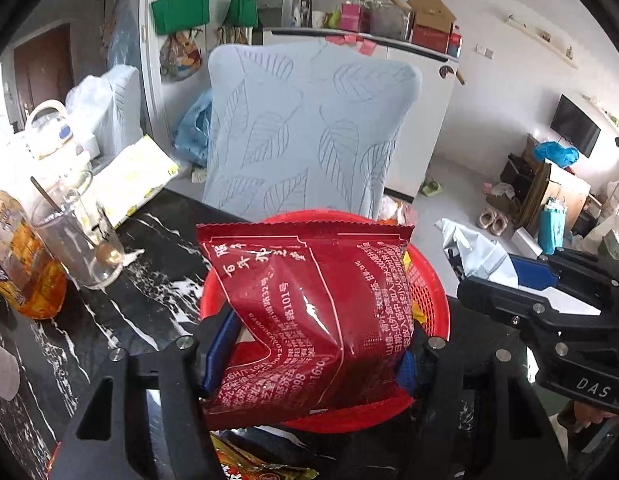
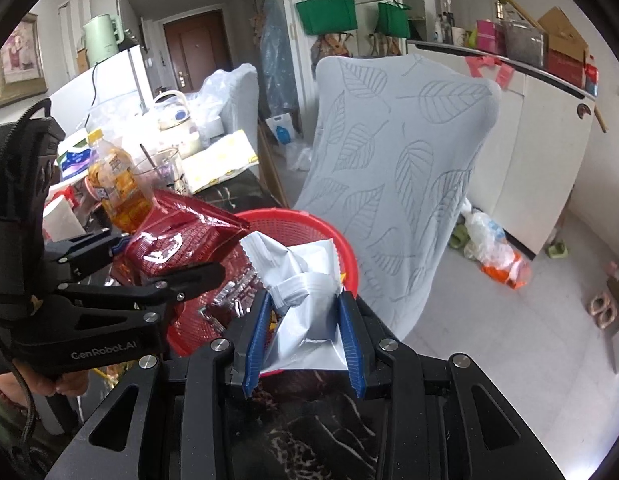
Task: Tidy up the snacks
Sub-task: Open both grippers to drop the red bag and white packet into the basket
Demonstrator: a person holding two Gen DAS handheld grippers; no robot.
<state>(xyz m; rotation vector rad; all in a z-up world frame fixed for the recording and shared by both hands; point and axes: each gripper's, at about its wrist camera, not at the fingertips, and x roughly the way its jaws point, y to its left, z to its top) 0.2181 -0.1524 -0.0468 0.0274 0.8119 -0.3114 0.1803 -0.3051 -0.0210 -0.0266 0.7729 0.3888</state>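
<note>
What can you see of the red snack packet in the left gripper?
The red snack packet is a glossy, crinkled plastic pouch with white printed text and crimped end seals. It is puffed and tilted, clamped between the left gripper pads, held over the red mesh basket at the edge of the black marbled table.

My left gripper [image 1: 309, 356] is showing black arms and blue pads, pinching a deep red snack packet [image 1: 309, 312] printed in pale lettering. My right gripper [image 2: 305, 336], same black and blue, is gripping a plain white packet [image 2: 309, 300]. Beneath both, a bright red mesh basket [image 1: 425, 292] is sitting on a black table [image 1: 121, 312] veined white (marble look). Behind, a pale blue chair cover [image 1: 305, 136] is showing outlined leaves. Green bags [image 2: 327, 12] are hanging.
</note>
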